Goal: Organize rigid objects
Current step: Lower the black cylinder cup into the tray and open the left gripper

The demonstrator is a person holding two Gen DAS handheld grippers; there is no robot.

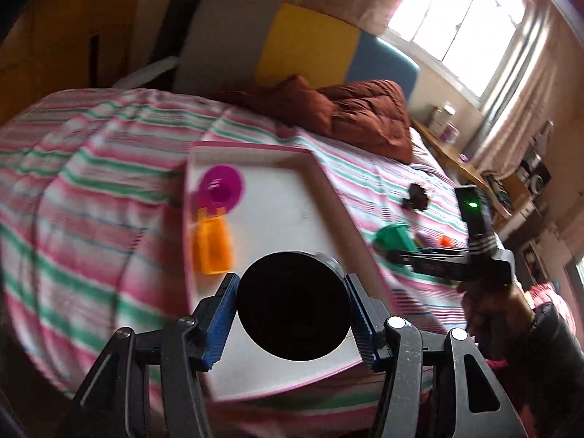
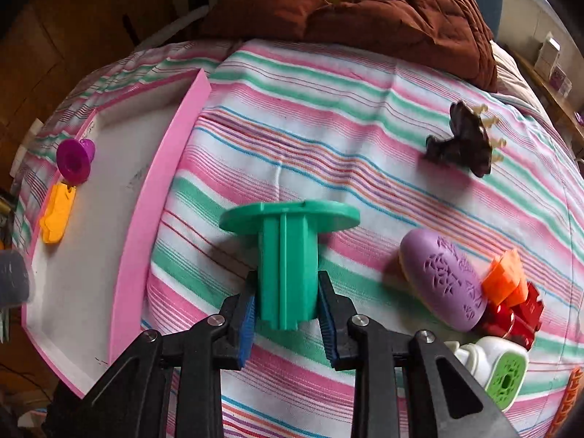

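My left gripper is shut on a black round cylinder, its blue pads pressing both sides, above the near end of a white tray with a pink rim. In the tray lie a magenta funnel-shaped piece and an orange piece. My right gripper is shut on the stem of a green flanged spool, over the striped bedsheet to the right of the tray. The left wrist view shows that gripper, in a person's hand, at the green spool.
On the striped sheet lie a dark toy animal, a purple oval stamp, orange and red pieces and a white-and-green piece. A brown quilt lies at the head of the bed.
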